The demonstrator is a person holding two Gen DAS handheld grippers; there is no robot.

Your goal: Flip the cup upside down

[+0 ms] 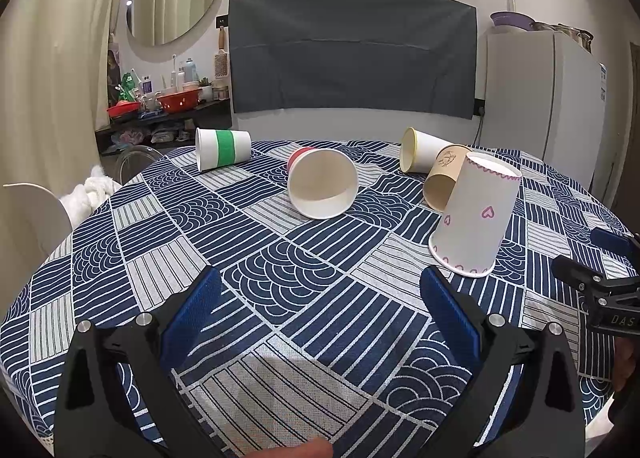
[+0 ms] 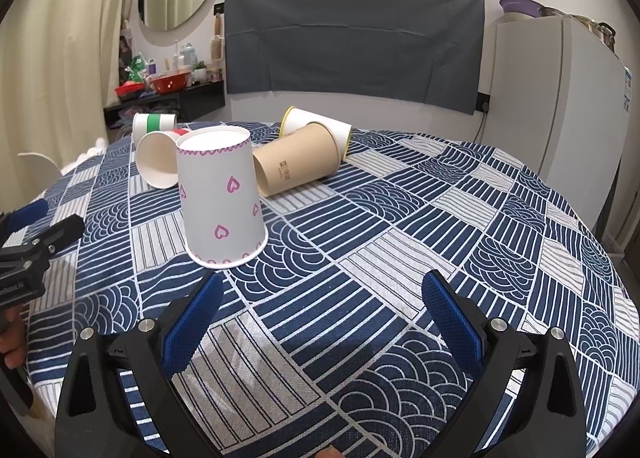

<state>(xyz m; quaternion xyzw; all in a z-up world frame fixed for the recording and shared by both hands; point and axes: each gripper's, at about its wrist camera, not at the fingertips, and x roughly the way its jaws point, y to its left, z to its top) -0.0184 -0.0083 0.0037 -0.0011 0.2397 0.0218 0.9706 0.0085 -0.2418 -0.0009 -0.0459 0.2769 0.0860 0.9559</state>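
A white paper cup with pink hearts (image 1: pixel 476 214) (image 2: pixel 220 198) stands upside down on the patterned tablecloth (image 1: pixel 280 298) (image 2: pixel 400 258), mouth on the cloth. My left gripper (image 1: pixel 320 298) is open and empty, with the cup just beyond its right finger. My right gripper (image 2: pixel 320 298) is open and empty, with the cup just beyond its left finger. Each gripper shows at the edge of the other's view, the right one (image 1: pixel 600 282) and the left one (image 2: pixel 32 242).
Other cups lie on their sides: a green-banded one (image 1: pixel 222 148) (image 2: pixel 154 124), a red-and-white one (image 1: pixel 322 182) (image 2: pixel 158 164), a brown one (image 1: pixel 442 178) (image 2: pixel 298 162), a yellow-rimmed one (image 1: pixel 422 154) (image 2: pixel 316 126). A fridge (image 1: pixel 544 98) stands at the back right, a chair (image 1: pixel 28 214) at the left.
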